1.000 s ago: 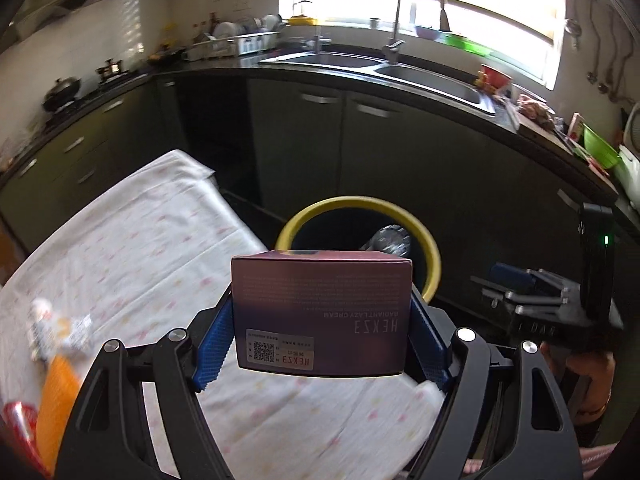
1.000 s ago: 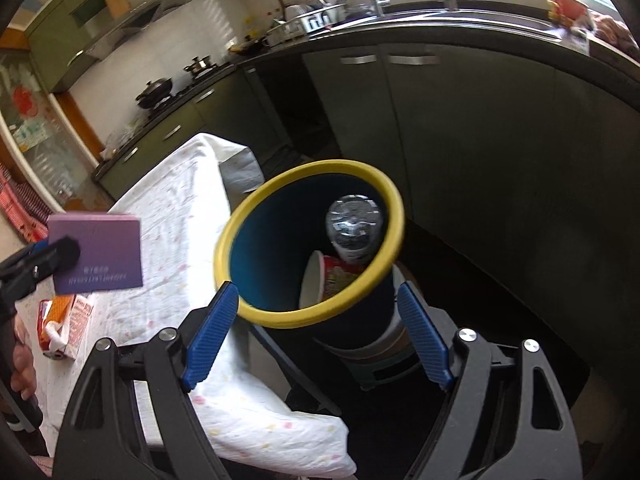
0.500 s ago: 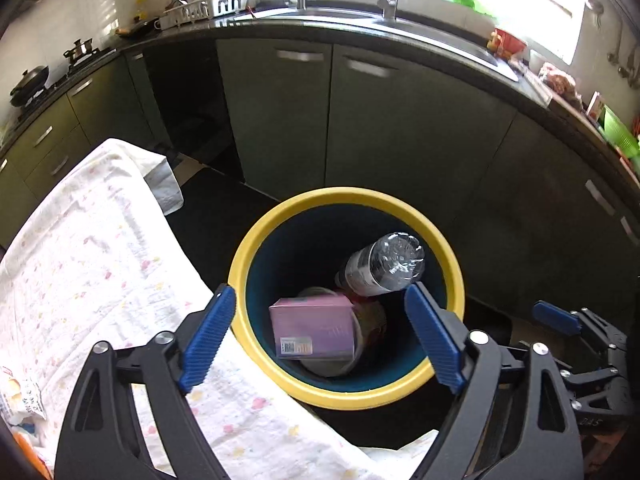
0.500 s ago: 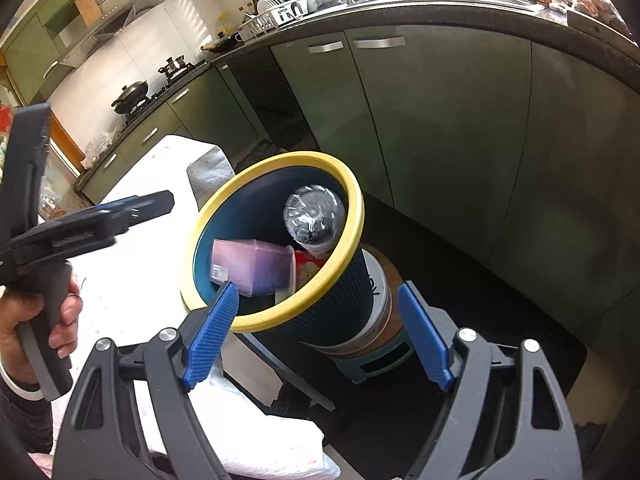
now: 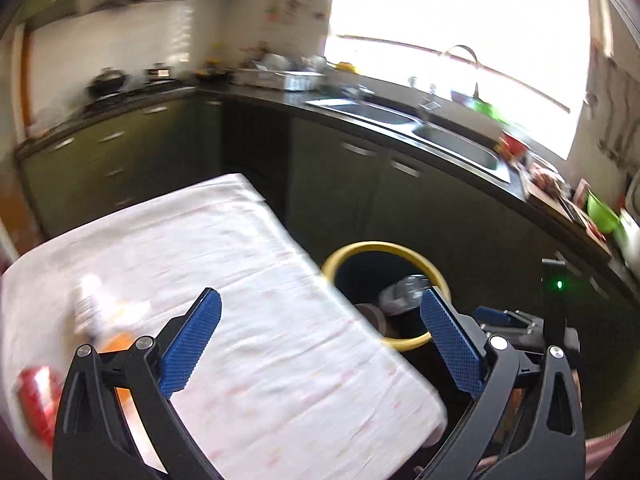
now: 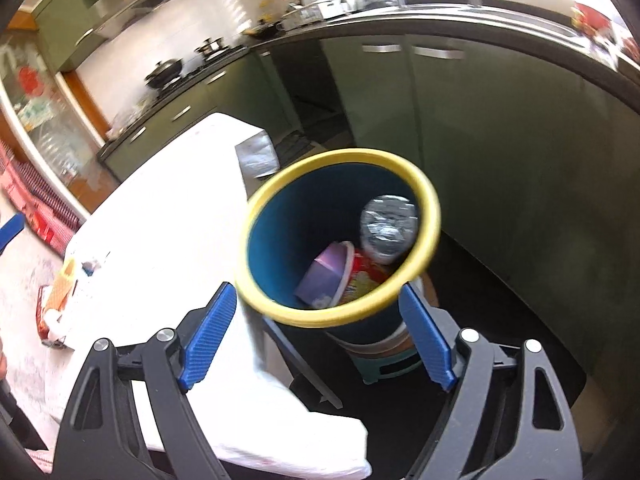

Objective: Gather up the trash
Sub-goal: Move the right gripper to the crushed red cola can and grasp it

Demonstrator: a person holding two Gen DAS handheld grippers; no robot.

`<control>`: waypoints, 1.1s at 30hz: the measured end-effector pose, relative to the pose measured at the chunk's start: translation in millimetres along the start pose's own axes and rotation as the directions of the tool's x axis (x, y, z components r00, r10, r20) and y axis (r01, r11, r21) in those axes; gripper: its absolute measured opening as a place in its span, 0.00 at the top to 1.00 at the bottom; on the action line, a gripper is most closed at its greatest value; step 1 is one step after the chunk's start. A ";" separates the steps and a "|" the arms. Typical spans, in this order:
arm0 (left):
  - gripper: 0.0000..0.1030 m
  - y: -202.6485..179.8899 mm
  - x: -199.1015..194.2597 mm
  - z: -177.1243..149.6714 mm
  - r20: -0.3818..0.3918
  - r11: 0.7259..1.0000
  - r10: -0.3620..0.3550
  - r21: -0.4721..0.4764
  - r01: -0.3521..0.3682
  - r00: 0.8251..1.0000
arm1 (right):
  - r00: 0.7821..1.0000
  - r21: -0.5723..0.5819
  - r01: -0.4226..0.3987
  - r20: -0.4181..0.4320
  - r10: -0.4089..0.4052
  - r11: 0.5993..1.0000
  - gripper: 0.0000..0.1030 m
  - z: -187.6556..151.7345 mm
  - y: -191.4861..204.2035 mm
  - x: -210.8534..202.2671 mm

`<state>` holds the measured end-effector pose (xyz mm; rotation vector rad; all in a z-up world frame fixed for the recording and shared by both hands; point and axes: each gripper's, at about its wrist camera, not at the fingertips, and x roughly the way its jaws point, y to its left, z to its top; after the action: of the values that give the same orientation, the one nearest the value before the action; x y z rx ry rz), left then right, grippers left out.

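Right wrist view: the big desk under a white dotted cloth [image 6: 160, 216] sits left. The round blue bin with a yellow rim [image 6: 434, 216] tips toward us, just beyond the right tongs [image 6: 316, 336], spread wide and empty. Inside lie a clear plastic bottle [image 6: 388, 224], bottom facing out, a red paper cup [image 6: 362, 276] and a small purple box [image 6: 324, 276]. The left tongs [image 5: 320, 344] are also wide apart; blurry wrappers [image 5: 96, 316] lie on the cloth to their left.

The bin [image 6: 424, 196] has a yellow rim and is dark blue inside. In it are a purple box [image 6: 324, 276], a red and yellow cup [image 6: 362, 276] and a clear bottle [image 6: 388, 224]. The cloth [image 5: 248, 280] is white with faint pink marks. Both grippers have blue pads [image 5: 192, 344] on black arms. The cupboards [image 6: 460, 120] are green.
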<state>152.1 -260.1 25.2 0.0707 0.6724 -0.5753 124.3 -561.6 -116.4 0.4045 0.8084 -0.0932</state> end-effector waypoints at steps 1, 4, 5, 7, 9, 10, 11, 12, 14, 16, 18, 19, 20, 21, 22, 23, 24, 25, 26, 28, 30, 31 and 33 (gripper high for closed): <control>0.05 12.2 -12.3 -7.2 0.004 1.000 0.026 -0.015 -0.026 1.000 | 1.000 -0.016 -0.009 -0.005 0.009 1.000 0.23 1.8 7.2 2.2; 0.05 52.2 -50.5 -36.9 -0.006 0.988 0.146 -0.051 -0.146 0.989 | 0.999 -0.074 -0.049 -0.027 0.047 0.996 0.23 7.4 37.8 11.8; 0.05 63.7 -61.9 -45.5 -0.009 0.983 0.177 -0.057 -0.177 0.984 | 0.997 -0.097 -0.070 -0.034 0.066 0.993 0.23 9.5 51.1 15.0; 0.05 87.2 -78.1 -61.5 -0.010 0.969 0.237 -0.073 -0.237 0.971 | 0.993 -0.140 -0.110 -0.052 0.104 0.984 0.23 12.6 78.0 22.2; 0.05 111.0 -93.0 -77.5 -0.007 0.953 0.286 -0.105 -0.285 0.958 | 0.987 -0.193 -0.153 -0.076 0.140 0.969 0.23 18.0 110.2 31.0; 0.05 122.0 -98.7 -83.2 -0.007 0.948 0.295 -0.122 -0.294 0.955 | 0.984 -0.216 -0.172 -0.087 0.157 0.961 0.23 21.3 127.7 34.6; 0.05 134.9 -104.3 -89.7 -0.004 0.942 0.301 -0.154 -0.298 0.953 | 0.980 -0.244 -0.194 -0.101 0.174 0.950 0.23 24.1 145.1 38.7; 0.05 141.9 -108.3 -94.6 -0.001 0.941 0.298 -0.170 -0.294 0.955 | 0.975 -0.267 -0.213 -0.113 0.189 0.940 0.23 26.2 160.4 42.3; 0.05 155.4 -113.1 -103.4 0.003 0.939 0.286 -0.198 -0.280 0.958 | 0.965 -0.319 -0.254 -0.144 0.218 0.913 0.23 31.9 196.2 50.1; 0.05 161.4 -114.7 -111.9 0.005 0.938 0.286 -0.204 -0.279 0.958 | 0.955 -0.374 -0.292 -0.166 0.246 0.880 0.23 34.9 228.4 54.6; 0.05 166.2 -113.5 -118.3 0.004 0.940 0.281 -0.201 -0.275 0.960 | 0.948 -0.423 -0.313 -0.193 0.253 0.850 0.23 41.4 261.7 62.4; 0.05 168.8 -114.1 -121.5 0.005 0.941 0.280 -0.201 -0.273 0.960 | 0.944 -0.439 -0.324 -0.210 0.255 0.838 0.23 43.2 275.8 65.8; 0.05 172.7 -116.0 -125.4 0.009 0.941 0.279 -0.202 -0.271 0.960 | 0.935 -0.451 -0.348 -0.236 0.266 0.822 0.23 47.1 290.8 71.8; 0.05 177.1 -117.2 -128.5 0.012 0.940 0.281 -0.203 -0.273 0.959 | 0.927 -0.458 -0.366 -0.259 0.273 0.810 0.23 49.3 302.4 77.6; 0.05 180.5 -119.3 -131.5 0.015 0.938 0.288 -0.203 -0.279 0.957 | 0.919 -0.465 -0.384 -0.280 0.279 0.798 0.23 49.3 315.3 81.1; 0.05 186.7 -122.2 -135.5 0.015 0.932 0.307 -0.206 -0.297 0.952 | 0.908 -0.476 -0.407 -0.306 0.288 0.780 0.23 48.5 330.3 84.4; 0.05 191.2 -124.2 -137.7 0.014 0.926 0.322 -0.210 -0.313 0.946 | 0.897 -0.484 -0.430 -0.329 0.296 0.762 0.23 45.9 341.9 85.0; 0.05 196.8 -127.0 -140.2 0.012 0.919 0.341 -0.216 -0.330 0.940 | 0.884 -0.489 -0.453 -0.353 0.306 0.746 0.24 42.6 353.4 85.9; 0.05 200.7 -130.0 -142.1 0.012 0.913 0.353 -0.221 -0.341 0.936 | 0.870 -0.490 -0.478 -0.377 0.318 0.729 0.24 38.8 365.9 85.4; 0.05 209.4 -135.5 -144.7 0.015 0.904 0.370 -0.237 -0.356 0.929 | 0.832 -0.479 -0.537 -0.436 0.343 0.695 0.28 29.7 393.0 84.1; 0.05 218.6 -142.5 -147.3 0.019 0.892 0.391 -0.256 -0.373 0.920 | 0.790 -0.455 -0.589 -0.501 0.354 0.668 0.32 18.9 419.5 83.6; 0.05 221.8 -145.3 -148.6 0.020 0.887 0.399 -0.260 -0.380 0.917 | 0.771 -0.441 -0.604 -0.532 0.349 0.664 0.36 13.4 430.3 84.7; 0.05 228.4 -151.9 -152.3 0.022 0.876 0.422 -0.265 -0.402 0.906 | 0.724 -0.398 -0.631 -0.610 0.322 0.666 0.43 1.7 452.1 89.9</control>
<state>89.1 42.4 -29.6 -0.0501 0.6251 -0.0744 293.1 -140.0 -37.1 0.0313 1.1539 0.8130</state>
